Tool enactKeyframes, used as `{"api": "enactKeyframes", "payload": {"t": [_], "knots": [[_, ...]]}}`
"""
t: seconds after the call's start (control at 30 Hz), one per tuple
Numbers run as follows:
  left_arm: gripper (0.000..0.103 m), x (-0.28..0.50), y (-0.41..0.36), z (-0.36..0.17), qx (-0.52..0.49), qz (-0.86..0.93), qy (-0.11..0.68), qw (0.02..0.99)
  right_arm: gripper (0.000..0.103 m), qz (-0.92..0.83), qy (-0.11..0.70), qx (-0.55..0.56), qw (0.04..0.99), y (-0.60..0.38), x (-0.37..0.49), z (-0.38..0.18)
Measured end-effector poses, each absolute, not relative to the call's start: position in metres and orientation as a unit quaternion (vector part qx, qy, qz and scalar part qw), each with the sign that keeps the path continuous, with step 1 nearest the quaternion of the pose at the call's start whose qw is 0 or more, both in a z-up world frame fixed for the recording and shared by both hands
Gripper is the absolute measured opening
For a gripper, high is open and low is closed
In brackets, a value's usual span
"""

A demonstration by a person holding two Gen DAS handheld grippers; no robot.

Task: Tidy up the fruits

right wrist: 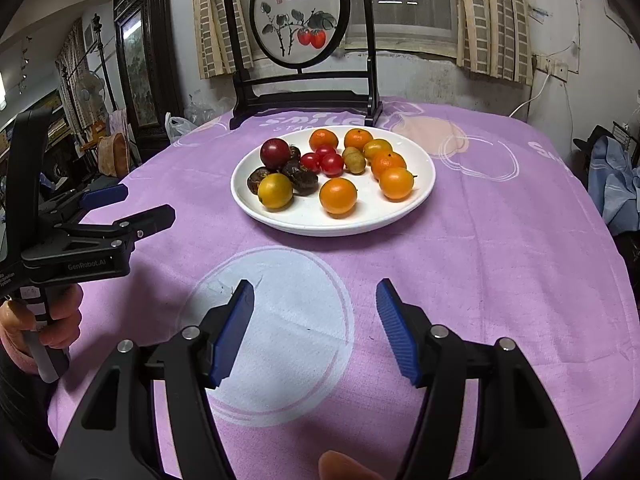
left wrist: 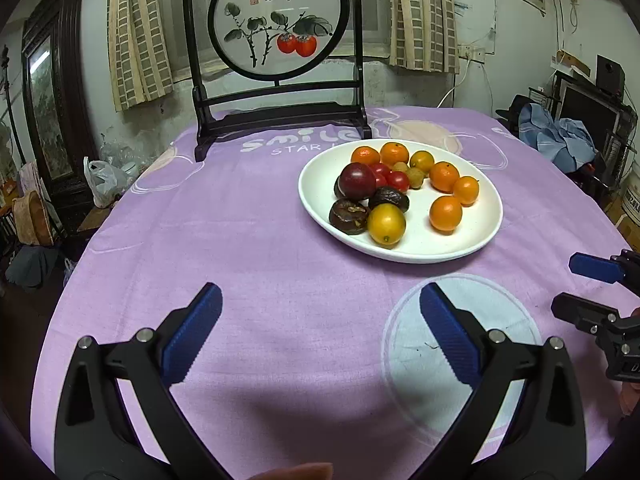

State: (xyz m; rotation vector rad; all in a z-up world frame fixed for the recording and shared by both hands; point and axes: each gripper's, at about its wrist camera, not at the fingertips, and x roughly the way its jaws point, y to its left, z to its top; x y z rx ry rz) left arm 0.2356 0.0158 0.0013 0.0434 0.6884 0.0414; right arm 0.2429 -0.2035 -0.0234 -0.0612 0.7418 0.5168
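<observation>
A white plate on the purple tablecloth holds the fruit. On it are several orange tangerines, a yellow citrus, a dark red plum, dark brown wrinkled fruits, red cherry tomatoes and small green-brown fruits. My left gripper is open and empty, short of the plate; it also shows in the right wrist view. My right gripper is open and empty, short of the plate; it shows at the right edge of the left wrist view.
A black framed round painting on a stand stands behind the plate at the table's far edge. A pale circle is printed on the cloth under the grippers. Furniture and bags crowd the floor around the table.
</observation>
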Motion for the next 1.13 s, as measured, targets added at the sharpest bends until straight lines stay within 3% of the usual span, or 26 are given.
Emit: {"api": "enactKeyframes", "payload": {"t": [1.13], "knots": [[0.101,0.2330,0.0146,-0.0009,0.023,0.021,0.339,0.940,0.064,0.238,0.358,-0.034,0.902,-0.2048,0.2412,-0.0244]]}}
